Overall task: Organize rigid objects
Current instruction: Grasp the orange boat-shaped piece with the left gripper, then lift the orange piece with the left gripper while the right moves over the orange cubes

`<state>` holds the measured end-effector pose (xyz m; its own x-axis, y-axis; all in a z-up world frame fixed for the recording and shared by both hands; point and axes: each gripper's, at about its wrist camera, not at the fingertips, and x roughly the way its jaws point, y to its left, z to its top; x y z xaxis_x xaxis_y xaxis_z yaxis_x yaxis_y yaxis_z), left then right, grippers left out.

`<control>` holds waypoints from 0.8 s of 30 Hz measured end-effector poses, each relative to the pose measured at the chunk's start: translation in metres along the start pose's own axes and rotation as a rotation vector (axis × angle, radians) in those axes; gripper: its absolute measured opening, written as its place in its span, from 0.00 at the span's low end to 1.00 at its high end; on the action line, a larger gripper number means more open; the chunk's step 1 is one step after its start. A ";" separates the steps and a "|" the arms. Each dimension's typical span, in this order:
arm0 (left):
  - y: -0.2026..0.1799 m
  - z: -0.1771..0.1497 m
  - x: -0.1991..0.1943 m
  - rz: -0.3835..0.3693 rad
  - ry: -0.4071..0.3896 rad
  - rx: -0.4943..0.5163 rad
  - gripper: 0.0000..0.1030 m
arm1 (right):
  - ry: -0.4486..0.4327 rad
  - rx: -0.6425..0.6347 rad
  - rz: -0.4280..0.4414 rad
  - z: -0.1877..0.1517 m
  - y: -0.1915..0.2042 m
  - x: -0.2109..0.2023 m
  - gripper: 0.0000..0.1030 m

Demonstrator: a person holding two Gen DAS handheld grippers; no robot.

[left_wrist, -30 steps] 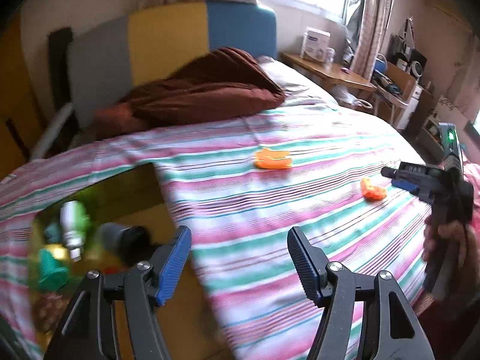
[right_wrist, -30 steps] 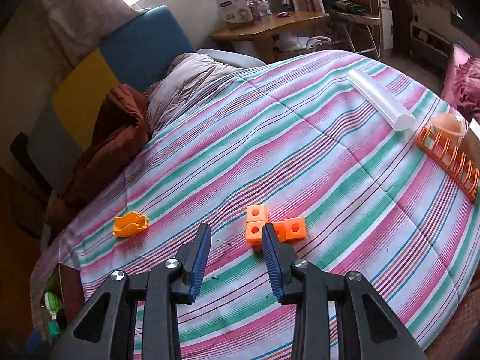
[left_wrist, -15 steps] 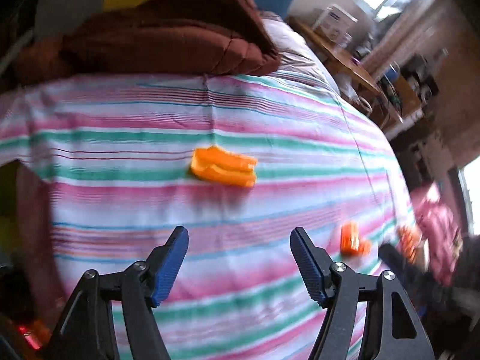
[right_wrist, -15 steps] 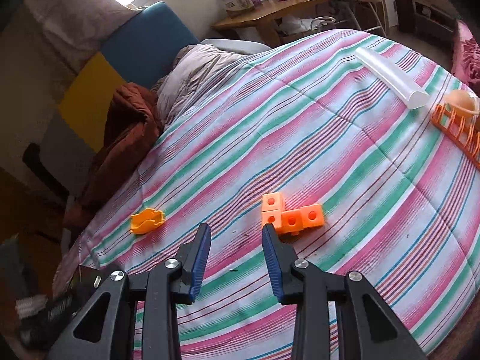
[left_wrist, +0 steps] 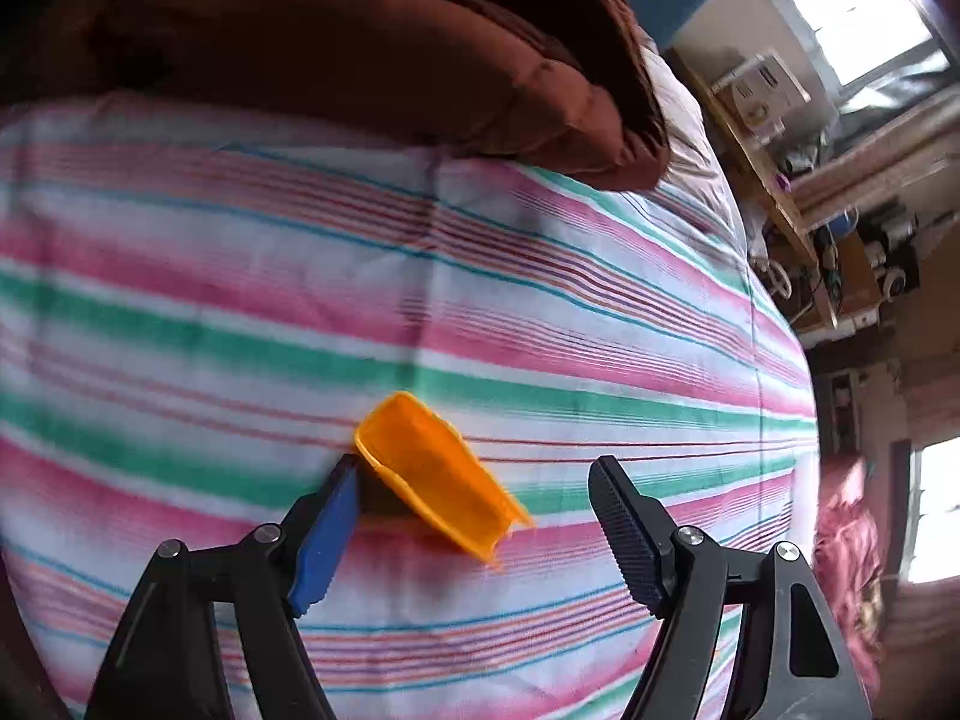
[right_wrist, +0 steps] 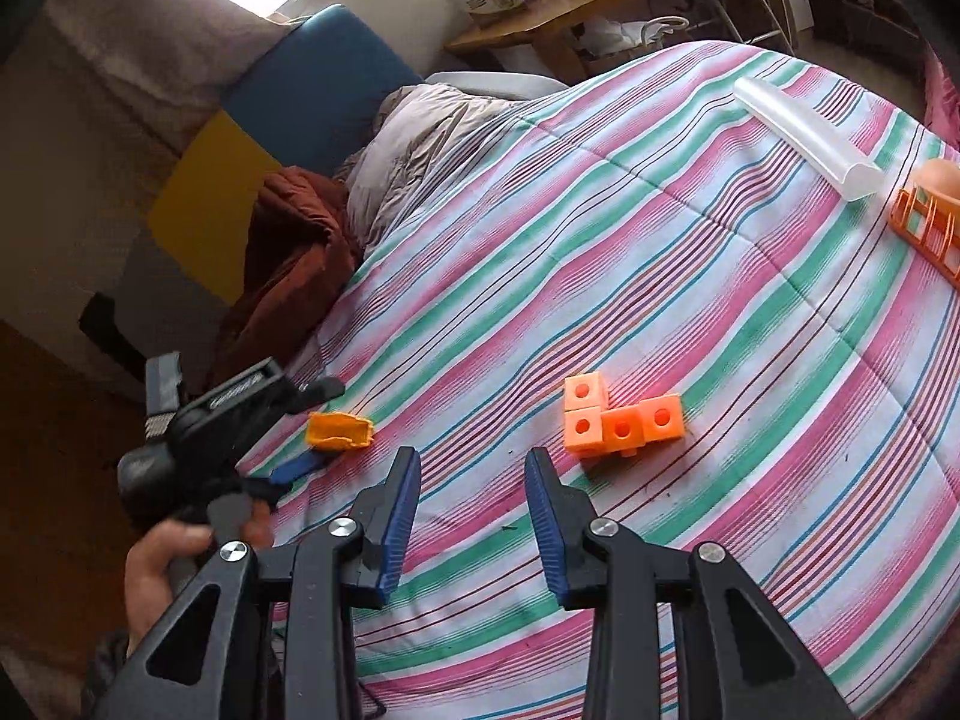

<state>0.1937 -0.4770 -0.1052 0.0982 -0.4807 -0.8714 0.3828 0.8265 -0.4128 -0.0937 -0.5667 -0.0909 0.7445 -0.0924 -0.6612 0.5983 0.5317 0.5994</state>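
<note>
Left gripper (left_wrist: 474,516) is over the yellow piece (left_wrist: 435,474), jaws wide and opening, nothing pinched yet. The piece lies on the striped bedspread (left_wrist: 540,312) near the bed's edge, open side up, a shallow trough shape. Its long axis runs diagonally across the jaw gap, from the left finger (left_wrist: 324,531) out toward the middle, so it isn't square to the pads. One end sits right at the left pad, touching or nearly so, I can't tell which; the other end stops well short of the right pad. So the piece is off-centre, biased to the left finger. From the right wrist view the same piece (right_wrist: 339,429) sits between the left gripper's fingertips (right_wrist: 306,426), with the hand (right_wrist: 162,564) holding that tool below. Right gripper (right_wrist: 474,516) hangs apart over bare bedspread, jaws narrow and empty, with the orange cube cluster (right_wrist: 621,423) ahead and slightly to its right. Left is clearly the nearer tool for the yellow piece. My read: it needs a small shift and some roll so the pads meet the long sides, otherwise closing would likely skid or spin the piece.
</note>
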 end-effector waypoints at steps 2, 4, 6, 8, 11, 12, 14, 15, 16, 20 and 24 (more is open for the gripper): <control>-0.008 0.000 0.005 0.036 0.001 0.069 0.74 | 0.000 0.007 0.005 0.000 -0.001 0.000 0.35; -0.017 -0.003 0.008 0.078 -0.007 0.138 0.73 | -0.002 0.023 0.006 0.001 -0.005 -0.001 0.35; -0.020 -0.007 0.008 0.129 -0.018 0.187 0.59 | -0.011 0.043 0.001 0.002 -0.010 -0.003 0.35; -0.019 -0.008 0.007 0.164 -0.025 0.220 0.30 | -0.028 0.073 -0.008 0.004 -0.017 -0.005 0.35; -0.008 -0.018 -0.001 0.127 -0.017 0.250 0.26 | -0.059 0.113 -0.024 0.007 -0.026 -0.010 0.35; -0.004 -0.024 -0.004 0.121 -0.016 0.262 0.26 | -0.068 0.126 -0.031 0.007 -0.030 -0.012 0.35; 0.001 -0.039 -0.010 0.124 -0.022 0.294 0.26 | -0.084 0.159 -0.045 0.009 -0.038 -0.015 0.35; 0.003 -0.045 -0.012 0.126 -0.025 0.306 0.26 | -0.086 0.171 -0.050 0.010 -0.040 -0.015 0.35; 0.005 -0.054 -0.016 0.132 -0.026 0.324 0.26 | -0.086 0.181 -0.055 0.010 -0.043 -0.014 0.35; 0.003 -0.094 -0.028 0.139 -0.027 0.417 0.26 | -0.089 0.236 -0.090 0.012 -0.056 -0.013 0.35; 0.005 -0.136 -0.041 0.115 -0.018 0.487 0.26 | -0.076 0.271 -0.128 0.014 -0.068 -0.009 0.35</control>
<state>0.0672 -0.4134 -0.1076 0.1794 -0.4031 -0.8974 0.7528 0.6435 -0.1386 -0.1364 -0.6139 -0.1192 0.6715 -0.2122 -0.7099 0.7385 0.2691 0.6182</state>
